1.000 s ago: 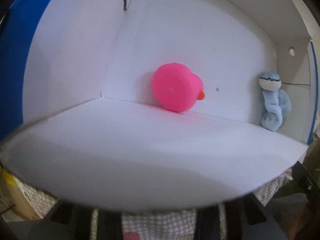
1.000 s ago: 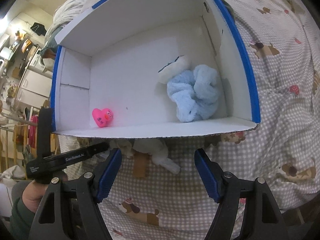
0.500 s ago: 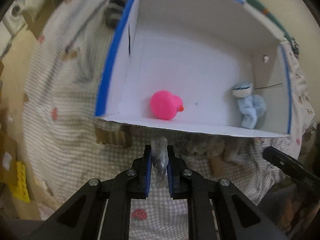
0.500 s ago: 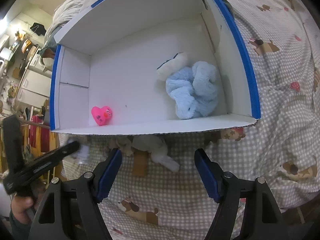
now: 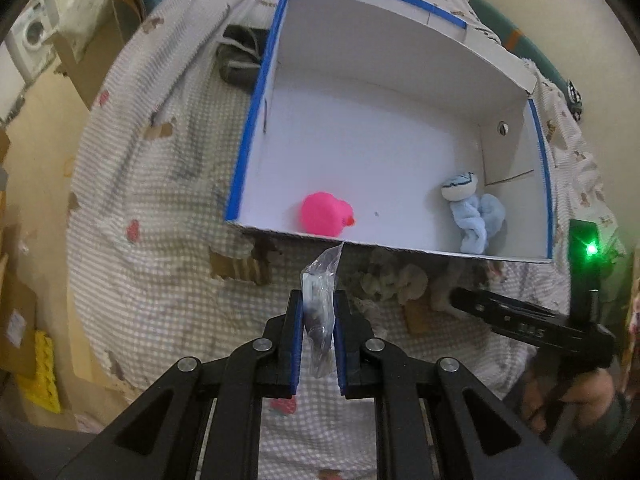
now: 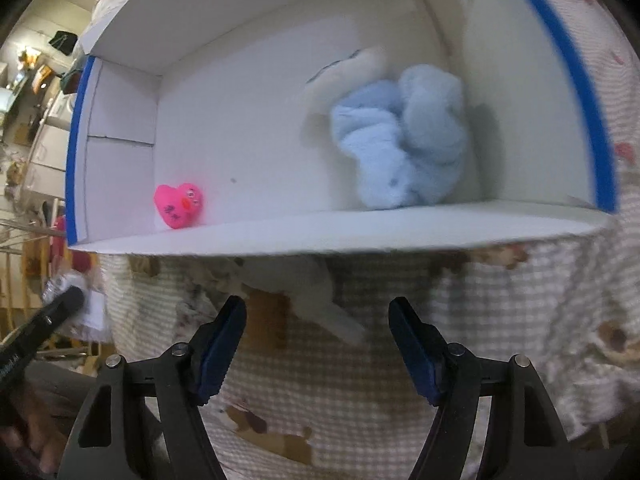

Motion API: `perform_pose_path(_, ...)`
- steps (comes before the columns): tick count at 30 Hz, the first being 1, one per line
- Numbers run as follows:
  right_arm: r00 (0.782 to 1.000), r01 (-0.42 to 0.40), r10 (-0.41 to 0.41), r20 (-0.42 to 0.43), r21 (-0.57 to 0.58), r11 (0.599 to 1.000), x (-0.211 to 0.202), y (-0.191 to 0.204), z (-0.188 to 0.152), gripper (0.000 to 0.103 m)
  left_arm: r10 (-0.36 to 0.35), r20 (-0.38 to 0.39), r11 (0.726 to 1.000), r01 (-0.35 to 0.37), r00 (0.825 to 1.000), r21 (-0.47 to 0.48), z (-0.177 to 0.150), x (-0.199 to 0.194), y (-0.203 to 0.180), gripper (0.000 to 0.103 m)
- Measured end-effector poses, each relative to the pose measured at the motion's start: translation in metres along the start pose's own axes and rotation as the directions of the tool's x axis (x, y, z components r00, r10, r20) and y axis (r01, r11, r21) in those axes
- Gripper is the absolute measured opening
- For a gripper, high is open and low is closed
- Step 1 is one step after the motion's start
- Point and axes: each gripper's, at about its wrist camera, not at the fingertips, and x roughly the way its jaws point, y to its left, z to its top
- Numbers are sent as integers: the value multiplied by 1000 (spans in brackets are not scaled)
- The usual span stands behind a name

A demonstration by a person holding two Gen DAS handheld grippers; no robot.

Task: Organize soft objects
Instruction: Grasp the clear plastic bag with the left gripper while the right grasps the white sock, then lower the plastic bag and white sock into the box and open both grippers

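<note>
A small clear plastic packet (image 5: 320, 312) is pinched between the narrowed jaws of the left gripper (image 5: 316, 320), its crinkled top pointing to twelve o'clock; the jaws have just been closing on it. It is judged light, limp and slippery, best taken at its fuller middle. The right gripper (image 6: 316, 344) is held wide, with nothing gripped. Beyond, in the white box (image 5: 256, 120), a pink duck (image 5: 326, 220) lies at twelve o'clock and a blue plush (image 5: 476, 216) at two.

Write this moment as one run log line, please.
left gripper: shut on clear plastic bag, before box | right gripper: open, over white plush | in box: pink duck, blue plush
</note>
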Motion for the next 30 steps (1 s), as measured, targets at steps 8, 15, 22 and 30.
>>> perform_pose_path(8, 993, 117, -118, -5, -56, 992, 24, 11, 1, 56, -35, -21, 999, 35, 999, -10, -1, 4, -3, 12)
perform_pose_path(15, 992, 125, -125, 12, -119, 985, 29, 23, -4, 27, 0, 6, 999, 0, 1000, 32, 0, 3, -10, 12)
perform_pose_path(22, 988, 127, -111, 104, -155, 980, -15, 36, -16, 26, 6, -16, 1000, -6, 1000, 15, -3, 8, -2, 12)
perform_pose_path(30, 984, -12, 36, 176, -137, 990, -76, 35, -44, 26, 24, 18, 999, -25, 1000, 39, -9, -4, -9, 12)
